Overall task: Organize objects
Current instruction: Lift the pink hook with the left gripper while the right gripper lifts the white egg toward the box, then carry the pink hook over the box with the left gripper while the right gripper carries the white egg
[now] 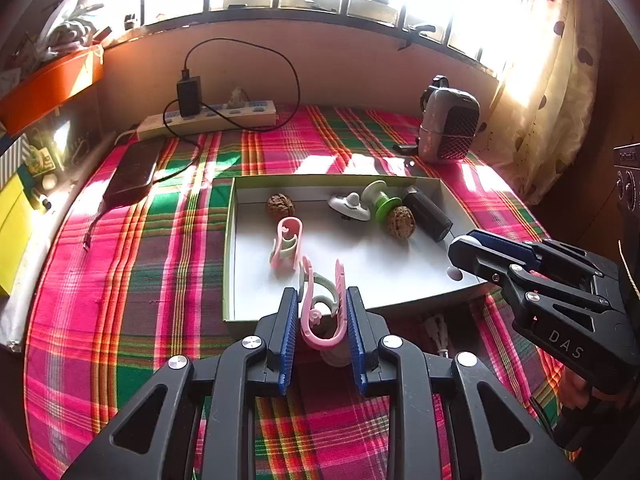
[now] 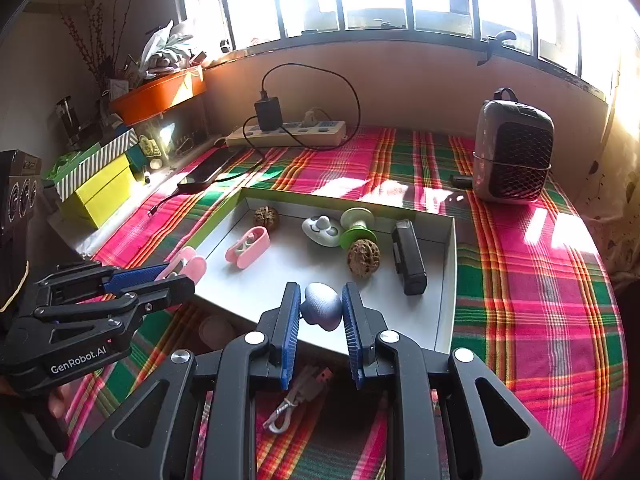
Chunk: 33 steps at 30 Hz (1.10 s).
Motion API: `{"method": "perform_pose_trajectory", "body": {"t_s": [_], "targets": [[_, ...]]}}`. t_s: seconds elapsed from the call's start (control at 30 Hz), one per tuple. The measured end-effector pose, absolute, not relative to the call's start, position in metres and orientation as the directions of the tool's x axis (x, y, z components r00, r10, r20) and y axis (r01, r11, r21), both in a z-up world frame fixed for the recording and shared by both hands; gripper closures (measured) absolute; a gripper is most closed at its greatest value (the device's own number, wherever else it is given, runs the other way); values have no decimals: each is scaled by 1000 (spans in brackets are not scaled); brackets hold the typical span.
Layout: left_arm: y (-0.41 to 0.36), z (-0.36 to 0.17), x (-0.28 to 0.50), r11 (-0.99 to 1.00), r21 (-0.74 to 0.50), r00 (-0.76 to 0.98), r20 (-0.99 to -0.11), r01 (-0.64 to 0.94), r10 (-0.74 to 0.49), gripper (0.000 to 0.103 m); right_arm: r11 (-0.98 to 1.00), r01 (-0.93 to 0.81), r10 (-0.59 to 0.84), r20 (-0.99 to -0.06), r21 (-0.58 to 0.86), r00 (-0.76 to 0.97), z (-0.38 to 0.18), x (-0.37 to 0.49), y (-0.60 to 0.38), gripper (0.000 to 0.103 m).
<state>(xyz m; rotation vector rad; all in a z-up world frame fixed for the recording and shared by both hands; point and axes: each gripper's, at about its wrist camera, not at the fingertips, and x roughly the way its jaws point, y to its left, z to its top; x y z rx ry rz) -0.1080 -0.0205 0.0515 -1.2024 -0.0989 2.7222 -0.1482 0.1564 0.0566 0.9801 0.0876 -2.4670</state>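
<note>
Both grippers are black plastic with cut-out holes in the arms and round silver screws at the joints. The fingers have bumpy blue pads. The right gripper has "DAS" in white letters on its side. The left gripper says "GenRobot.AI" in white.

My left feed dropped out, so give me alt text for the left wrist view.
The left gripper is shut on a pink looped plastic clip at the near edge of a shallow white cardboard tray. The tray holds a matching pink clip, two brown walnuts and a black cylinder.
</note>
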Motion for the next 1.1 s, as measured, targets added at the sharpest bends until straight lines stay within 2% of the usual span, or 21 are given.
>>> {"method": "perform_pose_trajectory", "body": {"t_s": [0.53,1.1], "targets": [[-19,37,-134,-981,-140,-633,-750,-133,192,81,-853,500,-439,-719,147,-538,38,-212,119,80],[-11,22,-162,-978,-138,-594,-778,-153,203,82,-838,521,-446,-751,160,-487,24,-239,105,80]]}}
